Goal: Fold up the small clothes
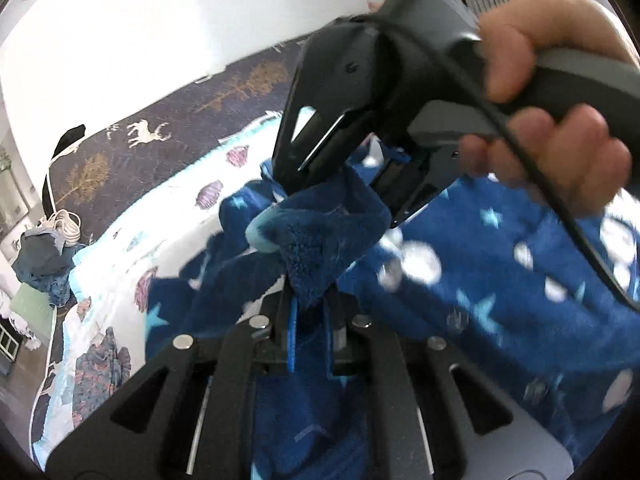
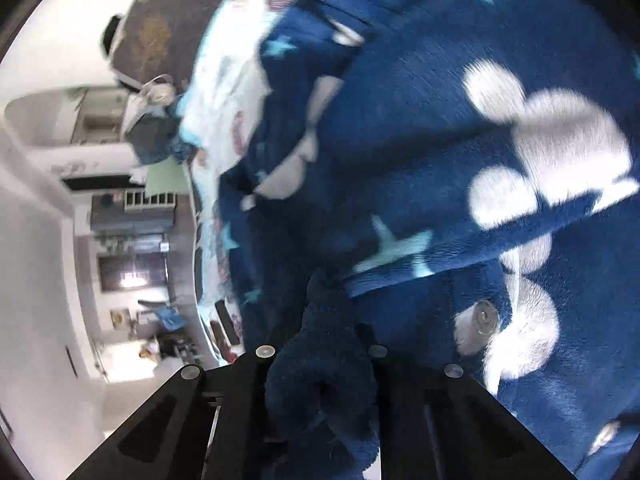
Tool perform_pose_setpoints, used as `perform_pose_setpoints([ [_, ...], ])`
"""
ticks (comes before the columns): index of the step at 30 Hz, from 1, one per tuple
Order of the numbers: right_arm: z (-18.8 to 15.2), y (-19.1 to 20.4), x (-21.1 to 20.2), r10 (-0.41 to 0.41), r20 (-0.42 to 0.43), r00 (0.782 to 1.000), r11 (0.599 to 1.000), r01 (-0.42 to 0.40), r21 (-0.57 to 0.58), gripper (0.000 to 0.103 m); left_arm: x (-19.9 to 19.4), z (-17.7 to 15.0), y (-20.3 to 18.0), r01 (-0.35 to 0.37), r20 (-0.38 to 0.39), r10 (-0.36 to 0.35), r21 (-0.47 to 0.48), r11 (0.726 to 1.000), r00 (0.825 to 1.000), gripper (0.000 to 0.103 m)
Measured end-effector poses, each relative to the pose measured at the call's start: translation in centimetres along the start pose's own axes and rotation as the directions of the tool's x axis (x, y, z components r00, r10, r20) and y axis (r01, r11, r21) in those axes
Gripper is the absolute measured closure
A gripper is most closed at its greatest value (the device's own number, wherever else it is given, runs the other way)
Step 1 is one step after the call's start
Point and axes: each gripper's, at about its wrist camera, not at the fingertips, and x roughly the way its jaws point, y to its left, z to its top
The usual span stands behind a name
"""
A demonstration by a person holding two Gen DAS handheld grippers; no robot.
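Observation:
A blue fleece garment with white clouds and pale blue stars lies on the bed; it fills the right wrist view. My left gripper is shut on a fold of this fleece. My right gripper, held by a hand, comes in from the upper right and pinches the same bunched fabric just beyond my left fingers. In the right wrist view my right gripper is shut on a dark bunch of the fleece. A clear button shows on the garment.
A white quilt with shell prints covers the bed over a dark blanket with deer and trees. A pile of clothes and a white cable sit at the bed's far left. Shelves and furniture stand beyond the bed.

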Motion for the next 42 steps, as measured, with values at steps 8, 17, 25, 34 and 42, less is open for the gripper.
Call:
perform_pose_setpoints([
  [8, 2.8, 8.4, -9.3, -0.044, 0.153, 0.987, 0.956, 0.086, -0.280, 0.092, 0.0, 10.3, 4.8, 0.280, 0.110, -0.261, -0.249, 0.927, 0.959, 0.090],
  [17, 6.1, 7.3, -18.0, -0.099, 0.285, 0.953, 0.916, 0.199, -0.349, 0.092, 5.4, 15.5, 0.2, 0.319, 0.092, -0.309, -0.404, 0.857, 0.947, 0.090],
  [25, 10.2, -7.8, -13.8, -0.265, 0.242, 0.933, 0.928, 0.315, -0.198, 0.088, 13.4, 9.4, -4.3, 0.342, -0.232, -0.498, -0.489, 0.802, 0.836, 0.043],
  [34, 8.3, -10.6, -16.3, -0.490, 0.478, 0.730, 0.780, 0.611, -0.133, 0.039, 9.9, 7.8, 8.3, 0.378, -0.040, -0.490, -0.583, 0.719, 0.871, 0.022],
  [42, -0.2, -5.1, -18.4, -0.222, 0.570, 0.791, 0.784, 0.493, -0.378, 0.019, 12.7, 0.5, 13.5, 0.221, -0.132, -0.420, -0.690, 0.689, 0.898, 0.022],
])
